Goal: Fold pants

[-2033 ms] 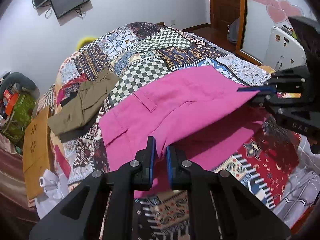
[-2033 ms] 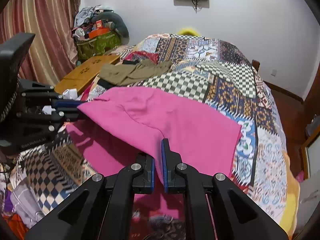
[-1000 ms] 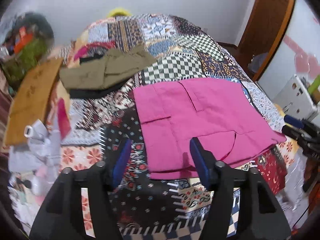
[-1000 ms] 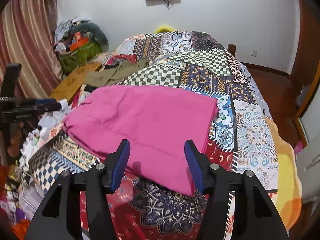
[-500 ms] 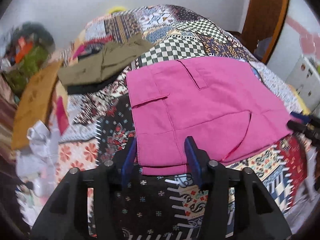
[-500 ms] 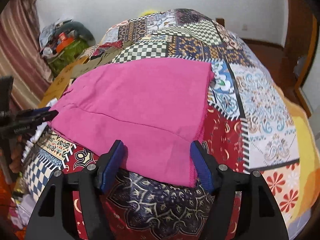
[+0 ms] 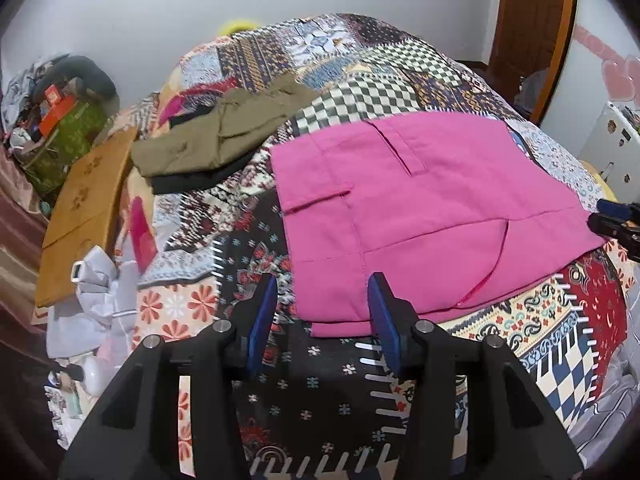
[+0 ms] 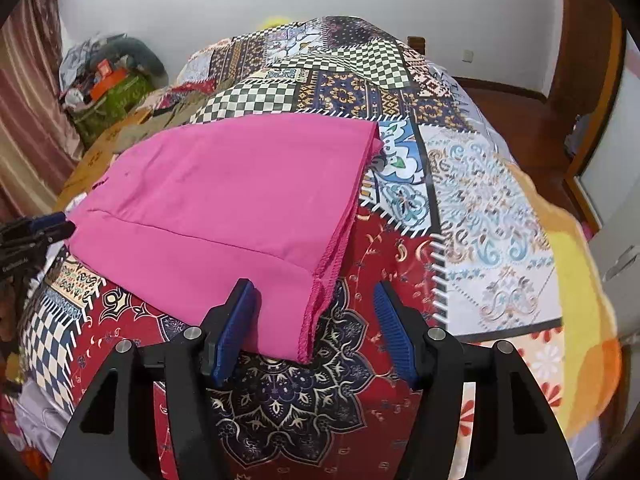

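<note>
Pink pants (image 7: 420, 204) lie folded flat on the patchwork bedspread (image 7: 320, 392). They also show in the right wrist view (image 8: 224, 200). My left gripper (image 7: 322, 312) is open and empty, its fingers straddling the near left corner at the waistband end. My right gripper (image 8: 314, 332) is open and empty, straddling the near corner with the stitched hems. The right gripper's tip (image 7: 616, 220) shows at the right edge of the left wrist view. The left gripper's tip (image 8: 36, 228) shows at the left edge of the right wrist view.
Folded olive pants (image 7: 216, 136) on a dark garment lie further back on the bed. A wooden board (image 7: 86, 208) and white clutter (image 7: 96, 300) sit at the bed's left side. A wooden door (image 7: 532, 36) and white furniture (image 7: 604, 140) stand to the right.
Both grippers let go of the pink pants and opened. The lifted fold has come down flat onto the bed. Both grippers have pulled back to the near corners.
</note>
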`<state>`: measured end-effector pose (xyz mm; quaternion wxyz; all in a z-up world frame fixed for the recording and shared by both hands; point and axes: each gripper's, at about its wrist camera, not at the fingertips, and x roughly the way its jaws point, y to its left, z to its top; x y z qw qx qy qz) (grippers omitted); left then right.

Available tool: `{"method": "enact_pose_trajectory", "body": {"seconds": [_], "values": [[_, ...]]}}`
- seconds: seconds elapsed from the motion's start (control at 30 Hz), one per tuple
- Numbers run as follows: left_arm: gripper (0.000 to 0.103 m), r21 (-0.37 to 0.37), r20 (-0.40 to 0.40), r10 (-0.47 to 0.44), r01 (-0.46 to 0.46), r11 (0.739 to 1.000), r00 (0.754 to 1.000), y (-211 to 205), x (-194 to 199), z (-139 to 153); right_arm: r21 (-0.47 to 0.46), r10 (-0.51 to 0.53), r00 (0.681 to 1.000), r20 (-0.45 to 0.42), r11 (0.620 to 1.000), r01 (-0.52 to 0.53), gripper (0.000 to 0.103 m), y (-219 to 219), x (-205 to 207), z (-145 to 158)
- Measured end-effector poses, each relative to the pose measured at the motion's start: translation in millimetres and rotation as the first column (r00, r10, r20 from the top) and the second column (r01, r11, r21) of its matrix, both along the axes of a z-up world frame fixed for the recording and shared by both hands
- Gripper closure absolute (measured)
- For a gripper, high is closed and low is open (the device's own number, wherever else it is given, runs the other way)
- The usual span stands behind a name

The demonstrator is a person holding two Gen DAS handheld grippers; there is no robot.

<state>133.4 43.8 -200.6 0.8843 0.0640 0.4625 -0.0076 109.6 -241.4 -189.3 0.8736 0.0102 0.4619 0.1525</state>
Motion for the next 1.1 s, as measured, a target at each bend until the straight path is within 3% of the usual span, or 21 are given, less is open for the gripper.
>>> {"method": "enact_pose_trajectory", "body": {"seconds": [0.07,0.23,0.43,0.57,0.67,0.83,1.1], "values": [[0.054,0.000,0.016,-0.004,0.004,1.000,1.000,-1,1,9,-0.019,0.005,1.000,0.029,1.000,-0.004,0.045,2,1,10],[0.052,-0.094,0.056,-0.046,0.051,0.994,0.997,-11,9,32,0.113,0.048,0.996,0.075,0.992,-0.056,0.045,18,7,38],[0.050,-0.178,-0.017,-0.098,0.093,0.980,0.995,-36,29,16,0.178,0.155,0.987,0.042,0.971,-0.160,0.045,67,17,34],[0.042,-0.141,-0.080,-0.111,0.099,0.985,0.991,-46,33,-10,0.143,0.212,0.977,-0.011,0.967,-0.209,0.045,92,22,12],[0.030,-0.091,-0.054,-0.093,0.088,0.992,0.994,-42,27,-15,0.108,0.227,0.974,-0.002,0.968,-0.225,0.045,94,19,2],[0.029,-0.127,-0.065,-0.064,0.055,0.990,0.996,-22,18,-14,0.079,0.212,0.977,0.006,0.974,-0.212,0.045,76,8,4],[0.029,-0.085,-0.065,0.028,-0.034,0.996,0.997,3,14,-14,0.087,0.082,0.996,-0.029,0.993,-0.080,0.042,25,4,-2]]}}
